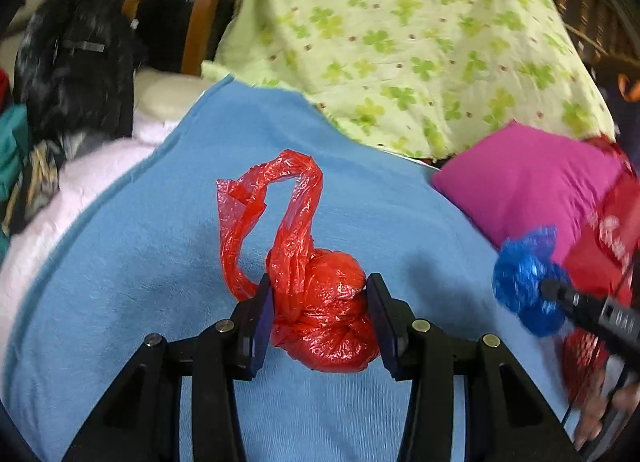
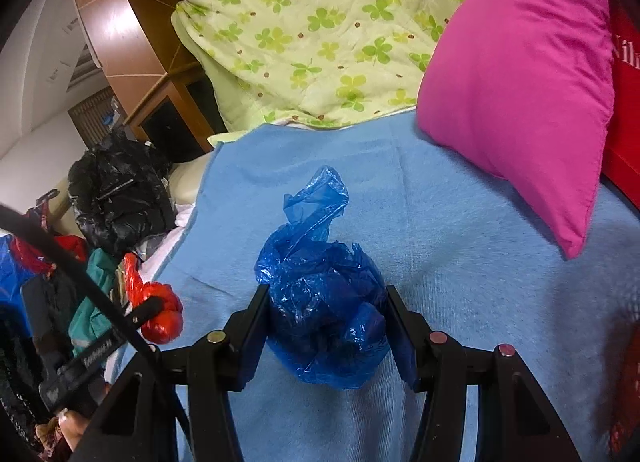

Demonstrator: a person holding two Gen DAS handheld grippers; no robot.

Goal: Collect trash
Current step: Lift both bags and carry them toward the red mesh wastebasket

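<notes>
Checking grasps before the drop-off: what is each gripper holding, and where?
Left gripper clamps the red bag at its knotted bundle; right gripper clamps the blue bag around its crumpled body.

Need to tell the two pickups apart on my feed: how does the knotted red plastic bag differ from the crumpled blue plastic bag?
The knotted red plastic bag sits between the left gripper fingers; the crumpled blue plastic bag sits in the right gripper. Red trails a long looped tail; blue has a short upright tuft. Both are translucent bundles over the blue blanket.

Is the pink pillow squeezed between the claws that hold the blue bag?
No, the right gripper is shut on the blue bag alone, while the pink pillow lies apart on the blue blanket.
</notes>
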